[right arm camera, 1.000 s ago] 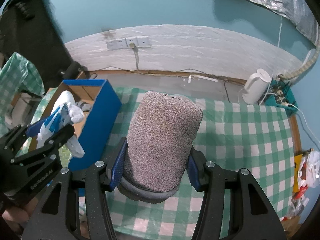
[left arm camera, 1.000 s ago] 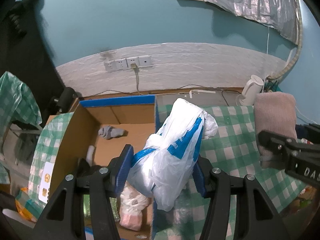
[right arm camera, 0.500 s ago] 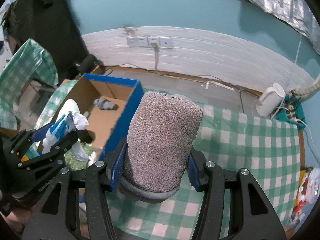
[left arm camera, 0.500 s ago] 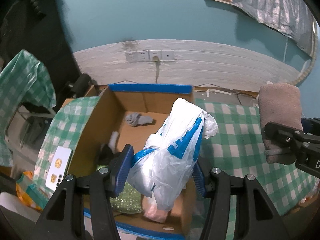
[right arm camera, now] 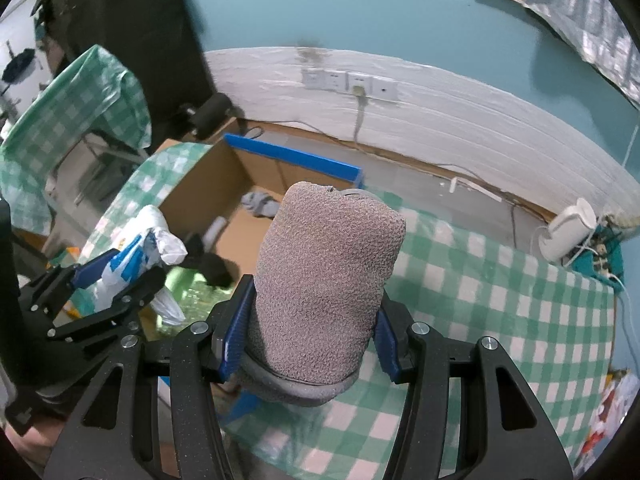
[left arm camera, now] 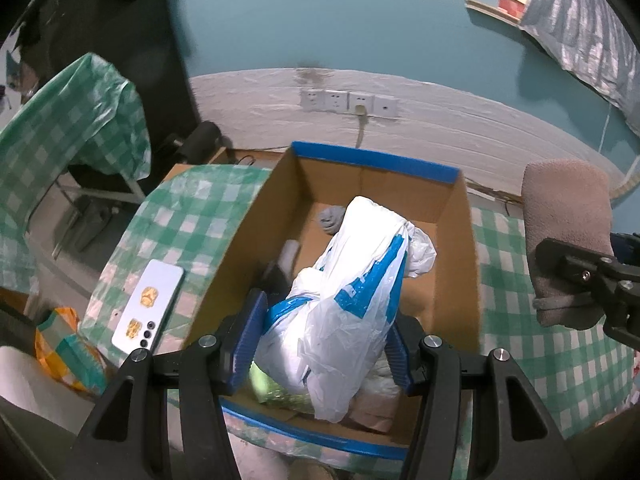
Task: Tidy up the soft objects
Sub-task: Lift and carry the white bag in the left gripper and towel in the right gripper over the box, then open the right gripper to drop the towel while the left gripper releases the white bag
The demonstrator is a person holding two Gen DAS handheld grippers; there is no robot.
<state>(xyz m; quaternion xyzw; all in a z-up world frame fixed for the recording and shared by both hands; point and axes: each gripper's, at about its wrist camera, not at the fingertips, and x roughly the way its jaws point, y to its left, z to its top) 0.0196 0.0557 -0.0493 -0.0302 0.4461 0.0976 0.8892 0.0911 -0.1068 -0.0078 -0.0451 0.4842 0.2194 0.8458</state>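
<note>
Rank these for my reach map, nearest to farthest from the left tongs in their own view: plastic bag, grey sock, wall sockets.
1. plastic bag, gripped in the left tongs.
2. grey sock, at the box's far end.
3. wall sockets, on the wall behind.

Black gripper frames, blue ribbed pads, silver screws

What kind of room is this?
Probably a room in a home, maybe a work corner: a table under a green checked cloth, wall sockets on a teal wall, and a cardboard box holding soft things.
</note>
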